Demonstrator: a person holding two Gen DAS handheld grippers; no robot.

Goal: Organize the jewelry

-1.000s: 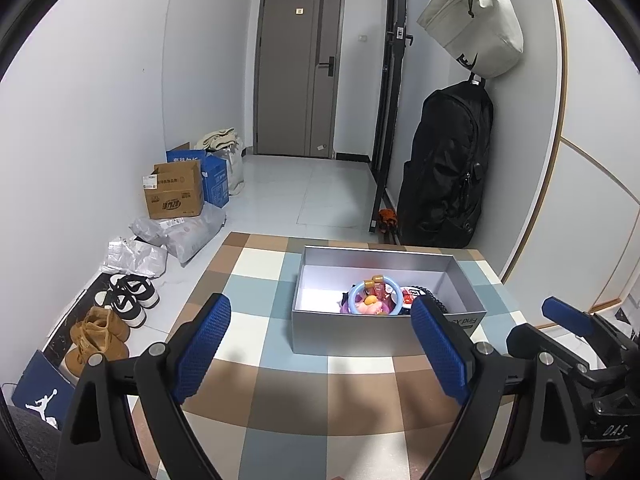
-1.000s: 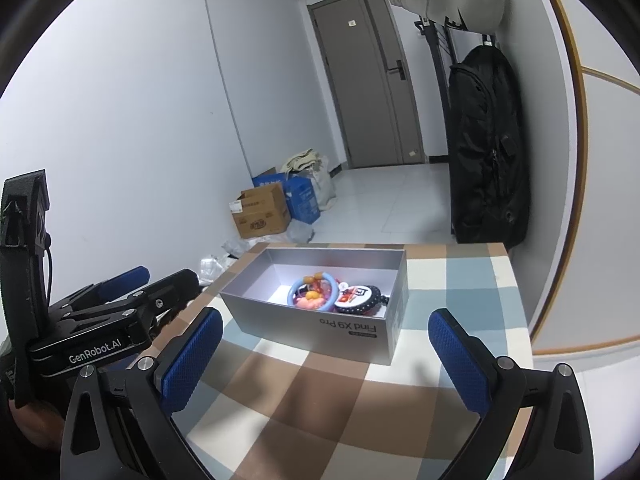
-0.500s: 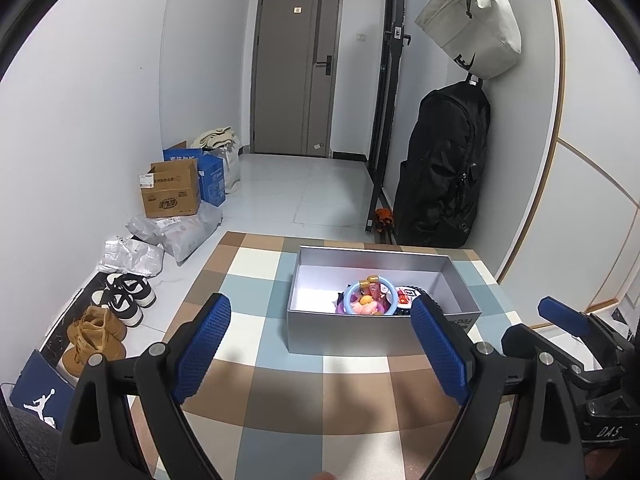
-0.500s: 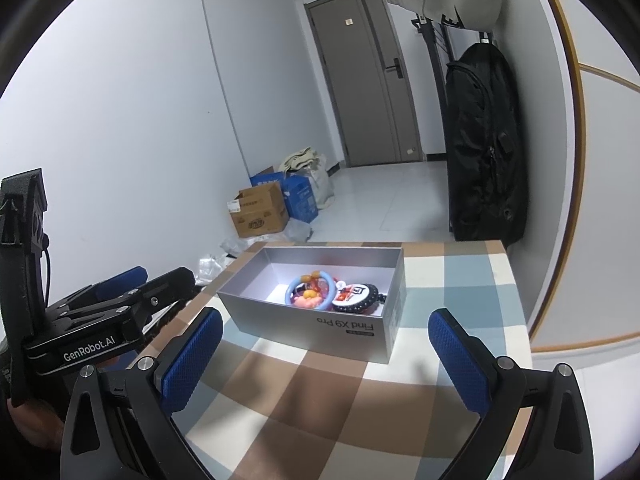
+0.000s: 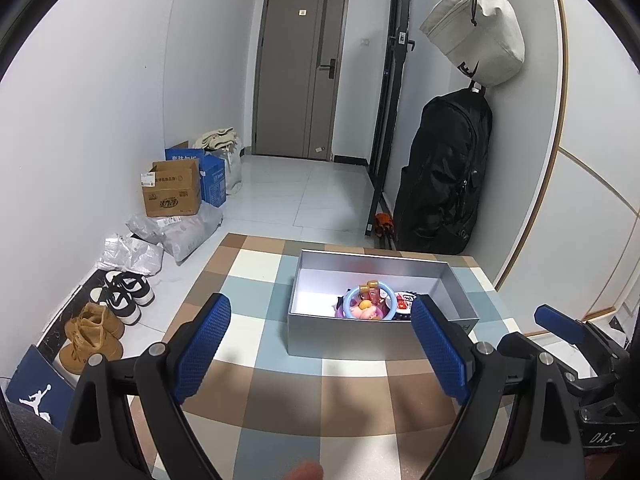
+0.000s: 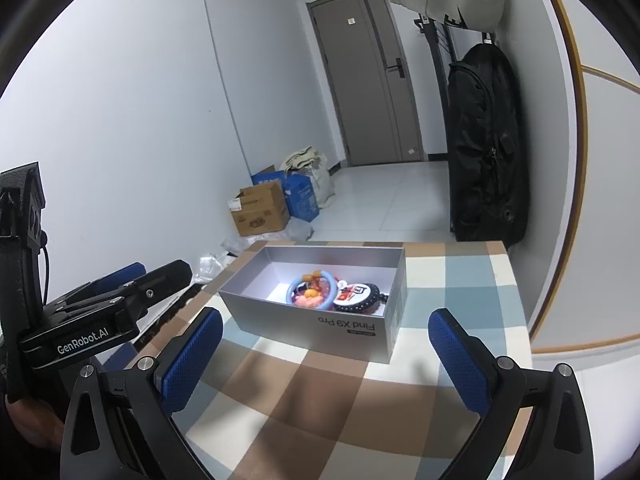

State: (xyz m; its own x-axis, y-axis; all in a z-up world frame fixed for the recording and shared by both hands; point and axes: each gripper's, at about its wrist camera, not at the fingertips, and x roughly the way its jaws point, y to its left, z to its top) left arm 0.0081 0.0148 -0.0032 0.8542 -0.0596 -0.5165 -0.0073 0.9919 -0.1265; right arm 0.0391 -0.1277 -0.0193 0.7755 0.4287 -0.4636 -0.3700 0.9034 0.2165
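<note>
While both hand-held grippers hover above the near part of a checked tablecloth (image 5: 256,320), neither one grasps anything: the left gripper (image 5: 320,354) has its blue-padded fingers (image 5: 202,354) spread wide, and the right gripper (image 6: 324,358) is released just the same, with only cloth showing between its pads (image 6: 458,362).

On the far half of the table, nearer its right edge, sits an open silver box (image 5: 372,340) printed "Find X9 Pro" on the side seen from the right wrist camera. Inside it, bunched toward the near right corner, lies the jewelry: a light-blue ring bracelet (image 5: 372,300) resting over pink and orange pieces (image 6: 310,298), and touching its right side a round black-rimmed piece with a red and white face (image 6: 356,296). The box's left half shows bare white floor.

Beyond the table hang a black backpack (image 5: 442,176) and a beige bag (image 5: 478,30); cardboard boxes (image 5: 172,194) and shoes (image 5: 128,294) line the left wall.
</note>
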